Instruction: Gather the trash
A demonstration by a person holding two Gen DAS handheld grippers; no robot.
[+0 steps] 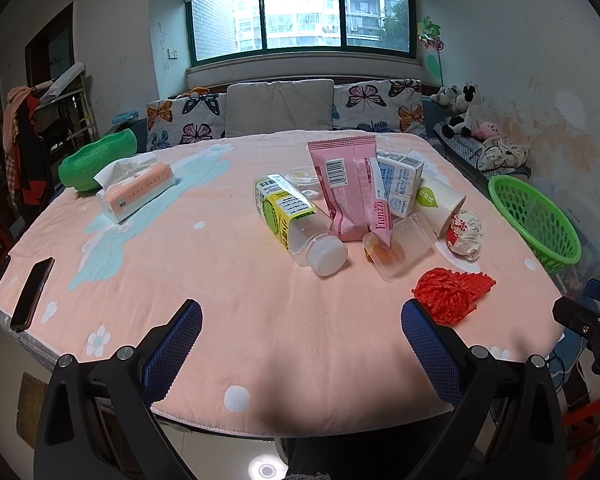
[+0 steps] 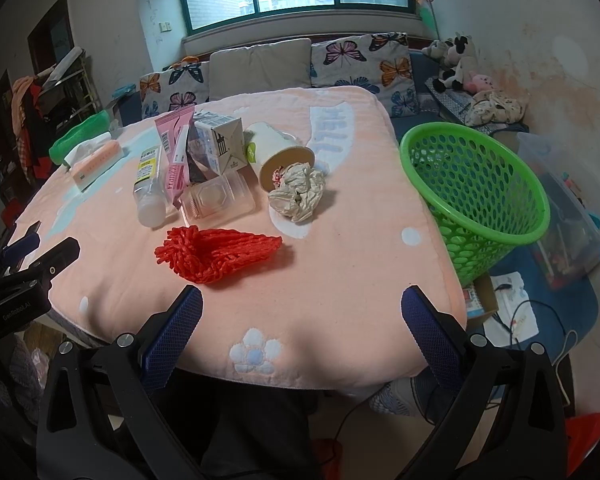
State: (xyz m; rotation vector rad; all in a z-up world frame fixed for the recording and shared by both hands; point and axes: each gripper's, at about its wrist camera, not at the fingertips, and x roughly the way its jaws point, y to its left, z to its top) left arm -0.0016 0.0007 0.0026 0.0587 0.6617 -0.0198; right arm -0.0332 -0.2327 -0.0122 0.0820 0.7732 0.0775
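Trash lies in a pile on the pink table cover (image 1: 228, 280): a clear bottle with a yellow label (image 1: 296, 224), a pink wrapper (image 1: 346, 184), a milk carton (image 1: 400, 180), a paper cup (image 1: 440, 200), a clear plastic box (image 1: 400, 248), crumpled paper (image 1: 466, 234) and a red foam net (image 1: 452, 290). The net (image 2: 212, 250) and the crumpled paper (image 2: 298, 192) also show in the right wrist view. A green mesh basket (image 2: 476, 192) stands at the table's right edge. My left gripper (image 1: 300, 332) is open and empty above the near edge. My right gripper (image 2: 300, 320) is open and empty, just short of the net.
A tissue box (image 1: 140, 192) and a green foam piece (image 1: 96, 160) sit at the far left of the table. Two phones (image 1: 32, 294) lie at the left edge. A sofa with butterfly cushions (image 1: 284, 112) stands behind the table. A clear storage bin (image 2: 568, 216) is on the floor right.
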